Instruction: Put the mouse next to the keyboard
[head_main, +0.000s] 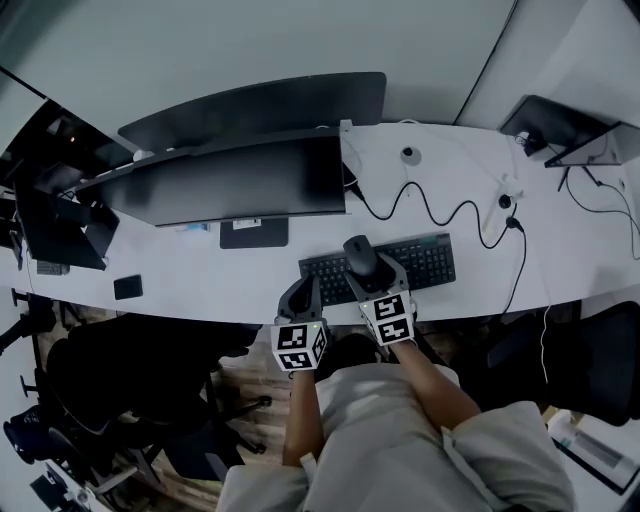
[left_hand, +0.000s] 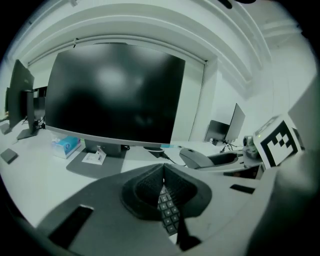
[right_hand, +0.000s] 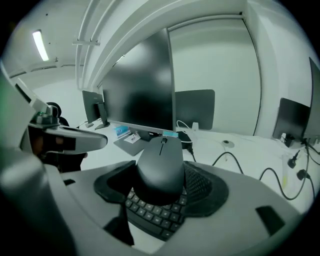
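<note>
A black mouse (head_main: 359, 256) is held above the black keyboard (head_main: 420, 262), clamped between the jaws of my right gripper (head_main: 368, 275). In the right gripper view the mouse (right_hand: 161, 167) fills the gap between the pads, with keyboard keys (right_hand: 155, 214) showing underneath. My left gripper (head_main: 301, 296) hovers at the keyboard's left end near the desk's front edge, jaws shut with nothing between them. In the left gripper view its closed pads (left_hand: 163, 186) sit over a strip of keys, and the mouse (left_hand: 196, 158) shows to the right.
A wide dark monitor (head_main: 225, 180) on a stand (head_main: 254, 231) stands behind the keyboard. A wavy black cable (head_main: 440, 212) runs across the white desk (head_main: 200, 275) to the right. A small dark pad (head_main: 128, 287) lies at left. Black chairs (head_main: 150, 365) flank the person.
</note>
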